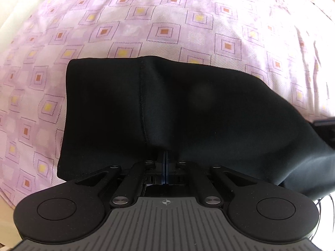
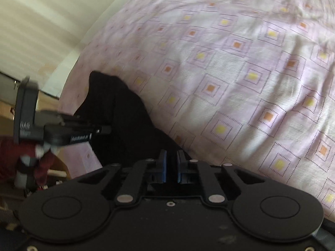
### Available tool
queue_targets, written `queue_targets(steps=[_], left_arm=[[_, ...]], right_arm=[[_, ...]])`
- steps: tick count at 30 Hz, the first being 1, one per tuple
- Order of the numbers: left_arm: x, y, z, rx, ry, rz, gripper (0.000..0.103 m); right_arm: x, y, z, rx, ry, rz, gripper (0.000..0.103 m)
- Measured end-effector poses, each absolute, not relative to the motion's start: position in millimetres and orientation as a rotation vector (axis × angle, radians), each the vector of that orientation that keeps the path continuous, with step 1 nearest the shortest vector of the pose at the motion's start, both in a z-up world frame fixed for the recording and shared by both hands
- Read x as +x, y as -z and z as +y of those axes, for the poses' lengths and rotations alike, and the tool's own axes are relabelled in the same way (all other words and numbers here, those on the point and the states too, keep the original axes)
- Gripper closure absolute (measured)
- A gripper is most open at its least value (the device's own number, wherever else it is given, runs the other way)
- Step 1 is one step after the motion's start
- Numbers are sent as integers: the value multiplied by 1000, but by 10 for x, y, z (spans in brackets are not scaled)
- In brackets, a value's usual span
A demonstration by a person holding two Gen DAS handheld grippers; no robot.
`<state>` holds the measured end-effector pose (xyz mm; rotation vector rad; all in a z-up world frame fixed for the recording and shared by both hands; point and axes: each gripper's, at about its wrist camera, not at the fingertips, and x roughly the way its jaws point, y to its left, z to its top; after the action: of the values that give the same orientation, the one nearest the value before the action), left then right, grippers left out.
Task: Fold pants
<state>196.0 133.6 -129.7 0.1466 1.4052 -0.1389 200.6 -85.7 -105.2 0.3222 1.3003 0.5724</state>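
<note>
Black pants [image 1: 167, 108] lie bunched on the bed, a stitched seam running down their left part. My left gripper [image 1: 165, 156] is shut on the near edge of the pants. The pants also show in the right wrist view [image 2: 121, 121], stretched from the left gripper [image 2: 104, 130] across to my right gripper [image 2: 171, 156]. The right gripper's blue pads stand a little apart with black cloth between them, pinching the pants. A bit of the right gripper shows at the right edge of the left wrist view [image 1: 325, 125].
The bed is covered by a pink sheet [image 1: 188, 21] with yellow and orange squares, also in the right wrist view [image 2: 251, 62]. A cream wall [image 2: 37, 16] stands beyond the bed's left side. The holder's red sleeve [image 2: 12, 152] shows low left.
</note>
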Motion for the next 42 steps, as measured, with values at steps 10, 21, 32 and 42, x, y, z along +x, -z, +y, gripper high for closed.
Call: queue_targets(steps=[10,21,32,42], left_arm=[[2167,460,1200,-63,135,1222,102],[2354,1201,611,70,173,1508,102],[1840,1189,906,8,211,1407,101],[1752,1140,954,41,267,1360,101]], right_arm=[[1443,853,-523,29,-581,1144,95],[1092,948,-149,-122,-517,1061,94],[1455,674,-718,247,-460,1068,58],[1858,1061,-674,331,-577,1286,53]])
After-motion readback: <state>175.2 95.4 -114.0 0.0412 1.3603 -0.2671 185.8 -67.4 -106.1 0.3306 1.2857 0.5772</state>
